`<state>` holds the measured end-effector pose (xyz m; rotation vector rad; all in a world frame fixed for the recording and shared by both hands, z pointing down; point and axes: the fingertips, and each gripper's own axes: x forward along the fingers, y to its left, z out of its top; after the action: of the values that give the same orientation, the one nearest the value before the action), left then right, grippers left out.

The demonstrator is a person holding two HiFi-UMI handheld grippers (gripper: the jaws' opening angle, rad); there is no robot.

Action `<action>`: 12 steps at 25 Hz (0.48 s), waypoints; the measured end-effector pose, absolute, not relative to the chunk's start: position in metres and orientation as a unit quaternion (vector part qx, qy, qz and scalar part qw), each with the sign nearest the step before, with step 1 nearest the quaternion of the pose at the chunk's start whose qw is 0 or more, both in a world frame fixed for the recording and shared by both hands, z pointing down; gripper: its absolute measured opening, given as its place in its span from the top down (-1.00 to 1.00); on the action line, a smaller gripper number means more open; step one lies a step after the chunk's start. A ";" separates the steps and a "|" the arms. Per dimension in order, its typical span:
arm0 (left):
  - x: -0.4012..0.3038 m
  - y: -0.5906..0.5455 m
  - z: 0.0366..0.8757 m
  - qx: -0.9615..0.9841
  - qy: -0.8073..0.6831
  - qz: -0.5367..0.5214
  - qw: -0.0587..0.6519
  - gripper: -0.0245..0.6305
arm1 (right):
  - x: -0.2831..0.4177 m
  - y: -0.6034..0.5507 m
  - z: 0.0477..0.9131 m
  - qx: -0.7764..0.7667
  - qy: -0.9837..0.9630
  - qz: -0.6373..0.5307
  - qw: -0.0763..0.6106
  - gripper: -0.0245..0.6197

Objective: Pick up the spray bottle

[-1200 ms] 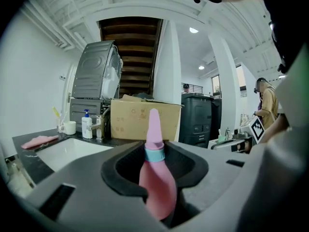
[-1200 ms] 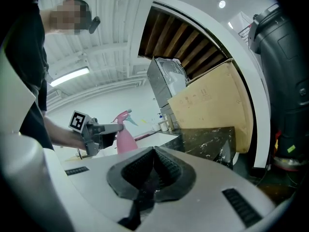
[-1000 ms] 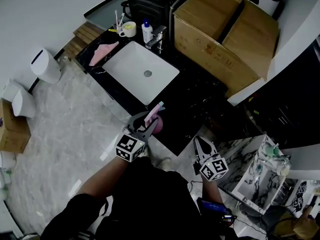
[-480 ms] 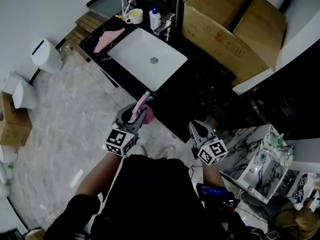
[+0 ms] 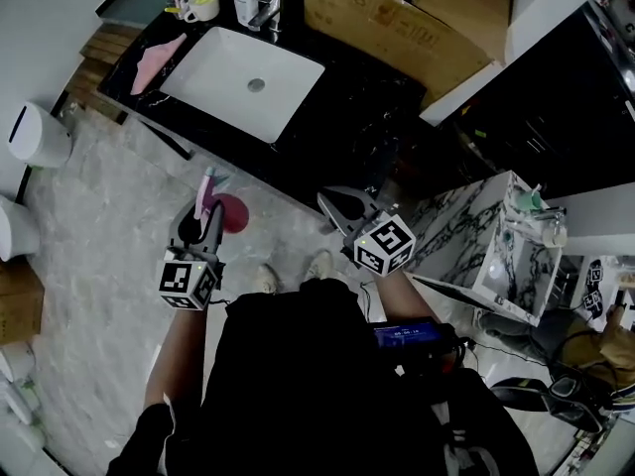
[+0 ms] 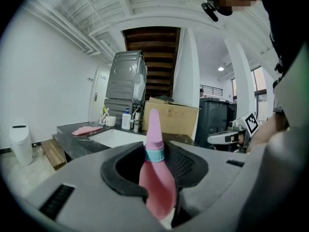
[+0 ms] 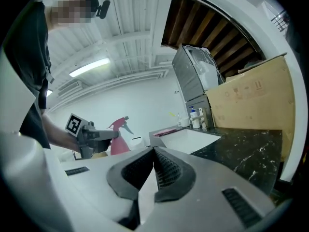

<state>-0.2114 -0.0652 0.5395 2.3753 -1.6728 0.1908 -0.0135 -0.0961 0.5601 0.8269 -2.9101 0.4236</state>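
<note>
The spray bottle (image 5: 227,213) is pink with a teal collar and a pale nozzle. My left gripper (image 5: 201,224) is shut on its body and holds it in the air over the marble floor, off the black counter's front edge. In the left gripper view the bottle (image 6: 157,178) fills the gap between the jaws of the left gripper (image 6: 155,164), neck pointing up. My right gripper (image 5: 329,202) hovers near the counter's corner, shut and empty; its view shows the jaws of the right gripper (image 7: 153,154) closed together, with the bottle (image 7: 118,138) off to the left.
A black counter (image 5: 327,137) holds a white sink (image 5: 243,82), a pink cloth (image 5: 154,62), a cup and a soap bottle (image 5: 243,3). Cardboard boxes (image 5: 397,18) stand behind it. A white bin (image 5: 35,132) sits at left, a marble-patterned shelf unit (image 5: 496,256) at right.
Both grippers have drawn back from the counter. The left one carried the pink bottle leftward, out over the floor. The right one stayed shut and empty.
</note>
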 end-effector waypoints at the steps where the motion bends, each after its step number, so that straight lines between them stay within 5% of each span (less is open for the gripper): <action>1: -0.217 -0.060 0.540 0.809 -0.572 0.063 0.118 0.51 | -0.018 -0.094 0.559 0.272 -0.951 0.138 0.043 0.84; 12: -0.267 -0.026 0.545 0.812 -0.568 0.049 0.121 0.51 | -0.065 -0.069 0.553 0.280 -0.950 0.129 0.050 0.84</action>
<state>-0.2669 -0.0257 0.5447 2.3731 -1.6596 0.1429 -0.0649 -0.0690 0.5528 0.8522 -2.8932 0.3915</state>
